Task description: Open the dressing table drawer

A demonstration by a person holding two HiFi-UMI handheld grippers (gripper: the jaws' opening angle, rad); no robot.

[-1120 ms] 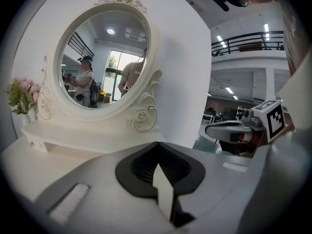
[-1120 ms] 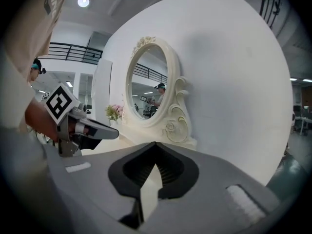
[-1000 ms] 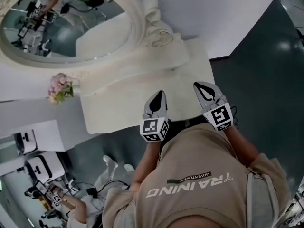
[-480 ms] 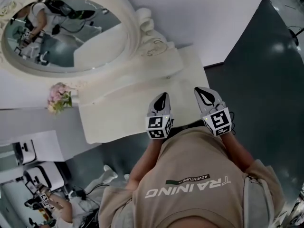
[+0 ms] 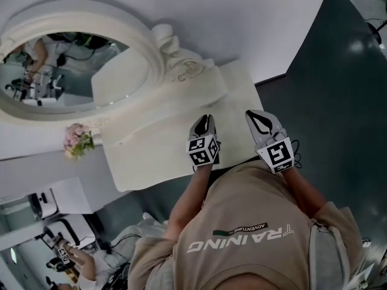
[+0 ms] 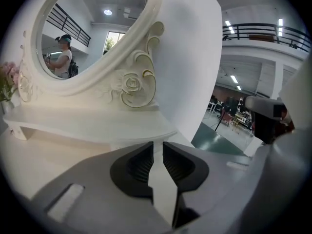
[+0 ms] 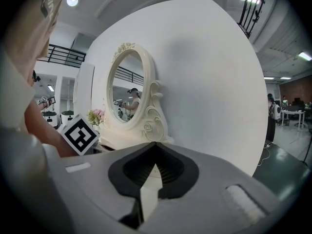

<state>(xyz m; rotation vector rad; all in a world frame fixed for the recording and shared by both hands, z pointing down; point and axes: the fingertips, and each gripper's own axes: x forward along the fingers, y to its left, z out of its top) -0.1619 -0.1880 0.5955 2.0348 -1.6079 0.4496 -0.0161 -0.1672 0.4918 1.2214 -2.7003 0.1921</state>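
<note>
Both claws hang over the near edge of the white counter [image 5: 151,153], pointing toward the far wall; I judge this to be the approach to a drawer set under that edge. The drawer itself shows in no view, hidden beneath the top and the person's body, so its front and handle cannot be made out. The left claw [image 5: 204,123] sits near the middle of that edge and tips downward; its jaws have just been opening and now stand a little spread with nothing between them, likely readied for a handle. The right claw [image 5: 256,117] is to its right, nearer the counter's right corner; its jaws are pressed together at the tips and empty, seemingly kept aside.

By count: two claws; two marker cubes [image 5: 202,151], one on each claw; one counter; one oval mirror [image 5: 66,71] in a carved frame at the far side; one bunch of pink flowers [image 5: 77,141] at the left end; no drawer in sight.
</note>
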